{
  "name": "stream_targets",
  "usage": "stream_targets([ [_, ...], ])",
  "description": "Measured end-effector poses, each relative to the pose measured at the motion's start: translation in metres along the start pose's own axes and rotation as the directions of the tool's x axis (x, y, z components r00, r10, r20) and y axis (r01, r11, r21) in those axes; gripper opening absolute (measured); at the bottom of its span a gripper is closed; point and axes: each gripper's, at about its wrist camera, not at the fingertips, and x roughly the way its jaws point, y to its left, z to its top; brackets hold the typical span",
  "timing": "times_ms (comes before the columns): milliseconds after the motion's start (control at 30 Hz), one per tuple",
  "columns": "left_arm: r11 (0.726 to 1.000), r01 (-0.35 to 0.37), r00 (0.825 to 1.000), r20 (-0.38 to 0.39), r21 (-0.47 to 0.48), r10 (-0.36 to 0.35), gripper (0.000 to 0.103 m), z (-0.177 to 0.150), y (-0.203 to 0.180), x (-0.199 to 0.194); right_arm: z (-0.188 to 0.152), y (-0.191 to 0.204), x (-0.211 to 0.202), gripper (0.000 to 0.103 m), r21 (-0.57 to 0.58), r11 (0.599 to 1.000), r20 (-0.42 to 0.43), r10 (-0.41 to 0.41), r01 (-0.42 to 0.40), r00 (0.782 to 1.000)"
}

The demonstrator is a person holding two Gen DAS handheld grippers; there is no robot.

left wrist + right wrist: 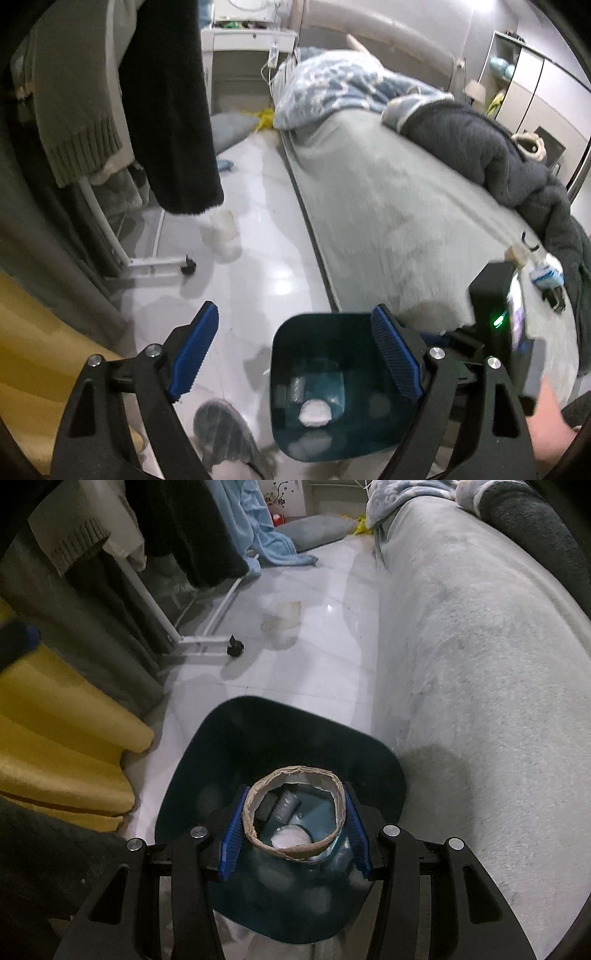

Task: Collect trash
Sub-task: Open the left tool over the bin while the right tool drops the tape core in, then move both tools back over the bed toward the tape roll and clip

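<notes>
A cardboard tube [295, 812], short and wide like the core of a tape or paper roll, is squeezed between the blue ribbed pads [231, 843] of the right gripper [293, 836]; its fingers press in on either side of the ring, and the ring is slightly out of round. It hangs directly over the open mouth of a dark teal bin [236, 746] standing on the pale tiled floor [325, 653]. Looking straight down through the tube, I can see a white crumpled wad [291, 838] and a grey cylindrical piece [286, 806] already lying at the bottom of the bin.

From the left wrist view, the same bin [295, 332] sits just below, with the white wad [314, 412] on its floor. The left gripper [295, 358] is spread wide with nothing between its blue pads [195, 354]; the right-hand pad overlaps the bin's rim in this view, but I cannot tell if they touch.

The bin stands just beside a bed [480, 664] covered in a light grey fuzzy sheet. A dark fleece blanket [498, 155] and a blue patterned quilt [332, 85] are heaped further up the bed. On the other side, a white clothes rack on castors [207, 638] holds hanging garments, and folded yellow fabric [66, 738] lies close to the bin. A slipper [221, 439] rests on the floor next to the bin
</notes>
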Motion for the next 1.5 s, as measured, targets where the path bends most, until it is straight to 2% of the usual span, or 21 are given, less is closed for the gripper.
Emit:
stream_targets([
  [100,1.0,0.029,0.999,0.04,-0.005,-0.029,0.087,0.008,-0.003,-0.008,0.0,0.004,-0.001,0.055,-0.02,1.0,-0.002,-0.012,0.012,1.0],
  [167,0.999,0.051,0.996,0.077,0.002,-0.051,0.088,0.013,-0.006,-0.014,0.003,0.005,-0.005,0.067,-0.016,1.0,0.006,-0.002,0.003,1.0],
  [233,0.998,0.06,0.99,0.125,0.028,-0.063,0.095,0.019,-0.012,-0.022,0.005,0.005,-0.01,0.072,-0.011,1.0,0.014,0.002,-0.002,1.0],
  [300,0.996,0.077,0.984,0.155,0.054,-0.084,0.096,0.023,-0.017,-0.027,0.007,0.005,-0.015,0.077,-0.01,1.0,0.019,0.009,-0.009,1.0],
  [467,0.993,0.029,0.963,0.263,0.115,-0.059,0.099,0.032,-0.039,-0.049,0.01,0.002,-0.039,0.091,0.003,1.0,0.071,0.016,-0.016,0.997],
  [733,0.984,0.086,0.942,0.308,0.158,-0.131,0.099,0.044,-0.071,-0.062,0.013,-0.029,-0.091,0.096,0.024,0.999,0.181,-0.044,0.04,0.982],
  [833,0.978,0.113,0.936,0.311,0.178,-0.165,0.099,0.047,-0.081,-0.063,0.009,-0.044,-0.111,0.097,0.041,0.997,0.219,-0.067,0.06,0.973],
  [967,0.964,0.132,0.942,0.273,0.23,-0.194,0.1,0.051,-0.097,-0.057,0.006,-0.065,-0.135,0.098,0.042,0.994,0.259,-0.105,0.097,0.96],
  [1133,0.937,0.161,0.94,0.242,0.309,-0.241,0.1,0.053,-0.12,-0.05,0.007,-0.093,-0.162,0.098,0.047,0.992,0.302,-0.124,0.115,0.945],
  [1300,0.908,0.146,0.936,0.243,0.393,-0.256,0.1,0.061,-0.144,-0.039,0.011,-0.127,-0.185,0.098,0.083,0.99,0.336,-0.132,0.111,0.932],
  [1433,0.887,0.168,0.94,0.202,0.43,-0.276,0.1,0.07,-0.161,-0.018,0.013,-0.154,-0.194,0.098,0.092,0.988,0.339,-0.151,0.127,0.929],
  [1500,0.885,0.183,0.94,0.189,0.427,-0.286,0.1,0.074,-0.165,-0.009,0.012,-0.168,-0.197,0.098,0.098,0.986,0.334,-0.157,0.131,0.929],
])
